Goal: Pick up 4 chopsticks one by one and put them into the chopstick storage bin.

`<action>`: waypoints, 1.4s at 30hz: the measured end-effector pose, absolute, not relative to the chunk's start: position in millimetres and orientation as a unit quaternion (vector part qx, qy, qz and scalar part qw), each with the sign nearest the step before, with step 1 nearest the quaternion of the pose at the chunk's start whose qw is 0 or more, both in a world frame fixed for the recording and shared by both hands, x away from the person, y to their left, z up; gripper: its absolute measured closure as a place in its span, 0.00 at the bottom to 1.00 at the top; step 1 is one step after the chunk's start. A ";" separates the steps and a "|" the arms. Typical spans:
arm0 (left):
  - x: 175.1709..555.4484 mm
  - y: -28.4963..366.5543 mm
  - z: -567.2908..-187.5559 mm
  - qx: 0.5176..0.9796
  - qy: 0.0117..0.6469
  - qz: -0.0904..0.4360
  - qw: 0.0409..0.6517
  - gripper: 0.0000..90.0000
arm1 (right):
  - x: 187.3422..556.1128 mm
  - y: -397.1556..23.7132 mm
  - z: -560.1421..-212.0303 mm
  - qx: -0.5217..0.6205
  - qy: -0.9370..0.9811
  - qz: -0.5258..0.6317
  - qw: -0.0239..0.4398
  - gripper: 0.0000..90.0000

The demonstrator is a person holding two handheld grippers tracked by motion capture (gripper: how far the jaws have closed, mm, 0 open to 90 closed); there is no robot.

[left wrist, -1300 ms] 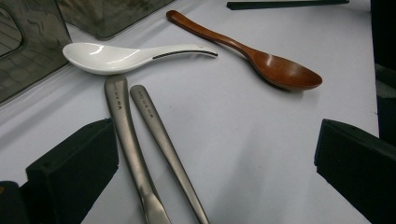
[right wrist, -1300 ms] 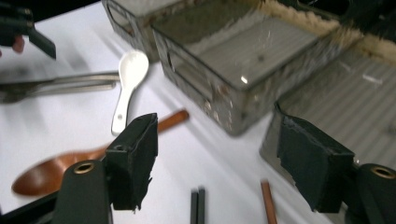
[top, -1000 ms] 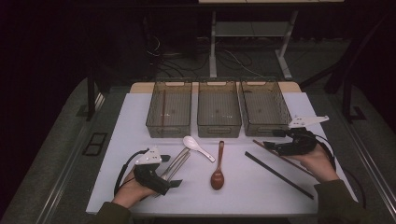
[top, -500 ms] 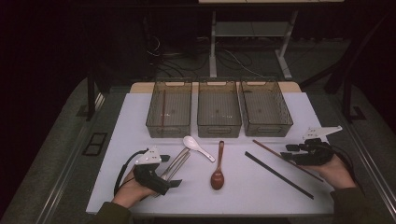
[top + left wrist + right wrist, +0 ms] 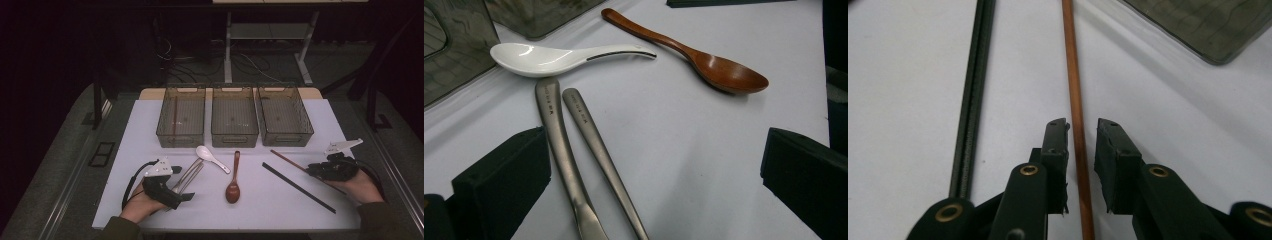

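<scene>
Three bins (image 5: 234, 122) are set side by side along the far edge of the table (image 5: 150, 125). Before them, from left to right, are laid two metal handles (image 5: 187, 176), a ceramic spoon (image 5: 211, 157), a wooden spoon (image 5: 233, 176), a dark chopstick (image 5: 298, 187) and a wooden chopstick (image 5: 290, 161). The left tongs (image 5: 186, 196) are placed at the metal handles; the wooden chopstick is straddled by the right tongs (image 5: 1082, 131).

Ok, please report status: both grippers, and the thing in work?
Right gripper closing around brown chopstick, pads not yet pressing. Left gripper open over two metal handles. Nothing in the way.
</scene>
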State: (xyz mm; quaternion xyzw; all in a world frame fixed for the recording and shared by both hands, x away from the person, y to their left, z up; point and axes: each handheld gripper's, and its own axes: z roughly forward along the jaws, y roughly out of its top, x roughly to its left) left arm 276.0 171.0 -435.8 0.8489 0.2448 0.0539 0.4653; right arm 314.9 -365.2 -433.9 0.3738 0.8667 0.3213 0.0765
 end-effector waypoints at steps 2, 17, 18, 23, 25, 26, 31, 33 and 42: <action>276.0 170.9 -435.8 0.849 0.245 0.054 0.465 0.00 | 315.0 -364.7 -434.6 0.372 0.869 0.318 0.076 0.85; 276.0 170.3 -436.0 0.849 0.245 0.054 0.465 0.00 | 315.4 -363.0 -440.1 0.356 0.883 0.294 0.087 0.92; 276.0 170.2 -436.0 0.849 0.245 0.054 0.465 0.00 | 314.9 -362.5 -439.9 0.356 0.883 0.291 0.089 0.93; 275.8 170.2 -435.9 0.849 0.245 0.054 0.466 0.00 | 315.2 -362.8 -439.8 0.354 0.884 0.292 0.088 0.94; 275.9 170.4 -435.8 0.849 0.245 0.054 0.465 0.00 | 315.9 -363.8 -439.9 0.355 0.883 0.294 0.084 0.95; 276.1 170.6 -435.8 0.849 0.244 0.054 0.465 0.00 | 316.1 -364.1 -439.9 0.357 0.882 0.297 0.082 0.95; 276.1 170.5 -435.8 0.849 0.244 0.054 0.465 0.00 | 316.8 -366.4 -439.5 0.357 0.881 0.303 0.071 0.95; 276.1 170.6 -435.7 0.849 0.244 0.054 0.465 0.00 | 316.4 -366.0 -439.0 0.357 0.880 0.304 0.069 0.95; 276.0 170.5 -435.6 0.849 0.244 0.054 0.465 0.00 | 315.5 -368.6 -433.7 0.357 0.875 0.320 0.065 0.95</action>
